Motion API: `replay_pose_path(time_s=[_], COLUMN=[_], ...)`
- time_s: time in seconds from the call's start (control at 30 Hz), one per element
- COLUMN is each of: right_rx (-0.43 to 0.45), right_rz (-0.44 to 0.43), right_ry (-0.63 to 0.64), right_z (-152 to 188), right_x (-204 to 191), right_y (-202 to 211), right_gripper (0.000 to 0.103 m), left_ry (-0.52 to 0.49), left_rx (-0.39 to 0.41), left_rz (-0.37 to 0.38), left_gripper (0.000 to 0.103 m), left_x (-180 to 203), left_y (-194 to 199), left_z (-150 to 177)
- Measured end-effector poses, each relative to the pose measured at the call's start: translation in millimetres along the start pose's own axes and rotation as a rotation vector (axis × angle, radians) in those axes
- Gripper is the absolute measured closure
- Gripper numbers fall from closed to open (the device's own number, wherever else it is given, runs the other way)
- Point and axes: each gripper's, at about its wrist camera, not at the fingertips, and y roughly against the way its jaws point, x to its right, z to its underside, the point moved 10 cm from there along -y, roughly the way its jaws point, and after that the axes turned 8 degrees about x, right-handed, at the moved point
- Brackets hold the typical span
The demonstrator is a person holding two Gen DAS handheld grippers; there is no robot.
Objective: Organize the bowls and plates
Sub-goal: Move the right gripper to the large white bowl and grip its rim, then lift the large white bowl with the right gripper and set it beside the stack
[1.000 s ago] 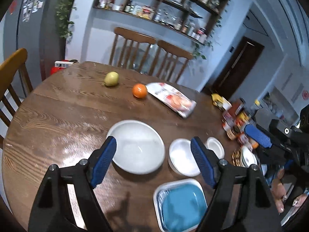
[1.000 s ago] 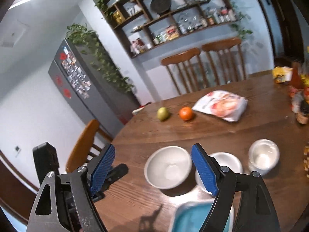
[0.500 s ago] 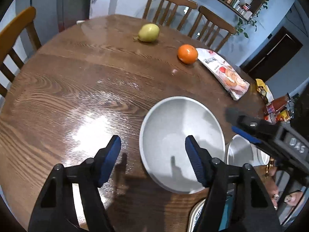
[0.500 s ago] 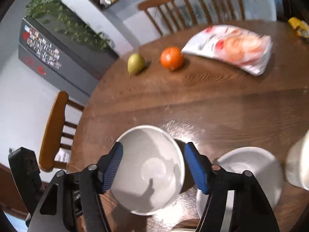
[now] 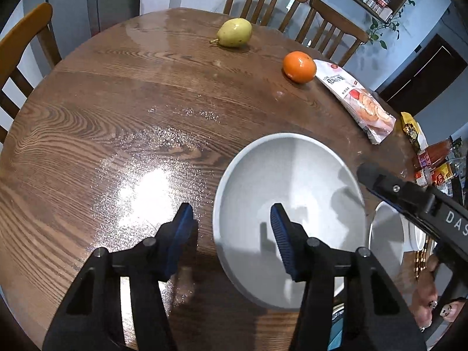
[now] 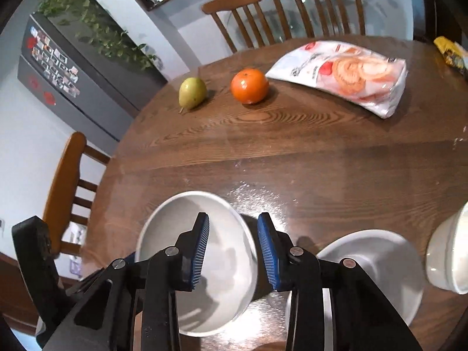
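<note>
A large white bowl (image 5: 292, 193) stands on the round wooden table (image 5: 117, 117). My left gripper (image 5: 232, 234) straddles the bowl's left rim, one pad outside over the table and one inside. Its jaws are closing and a gap still shows between the outer pad and the rim. In the right wrist view my right gripper (image 6: 234, 245) is shut on the right rim of the same bowl (image 6: 175, 234), one pad inside and one outside. One of its fingers (image 5: 377, 180) shows in the left wrist view at the bowl's right edge.
A white plate (image 6: 371, 269) and a small white bowl (image 6: 447, 257) stand right of the big bowl. Farther back lie a pear (image 5: 234, 32), an orange (image 5: 299, 66) and a snack bag (image 5: 359, 102). Bottles (image 5: 433, 161) crowd the right edge. Wooden chairs (image 6: 292, 14) ring the table.
Both grippers came down onto the large bowl and narrowed. The left now straddles its left rim; the right has closed on its right rim.
</note>
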Motion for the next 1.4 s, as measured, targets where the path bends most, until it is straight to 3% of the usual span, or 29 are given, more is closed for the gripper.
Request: replay_pose_path(time_s=[0.43,0.7,0.93,1.4], right_rx=[-0.121,-0.127,-0.117,-0.155], right_rz=[0.007,0.026,0.006,0.039], right_ry=[0.019,0.012,0.021,0.046], right_z=[20,24,26,37], right_x=[-4,-2,-6,-5], right_y=[-22,-16,-4,-10], right_gripper=[0.065,0.065,0.065,0.065], left_ry=[-0.062,-0.113,-0.153,-0.148], left_rx=[-0.026,-0.055,-0.023,-0.102], left_rz=[0.015,-0.013,-0.019,-0.033], left_gripper=[0.049,0.049,0.04,0.035], left_x=[17,24,30,27], left_y=[-2,3,16,4], left_z=[9,17,19,28])
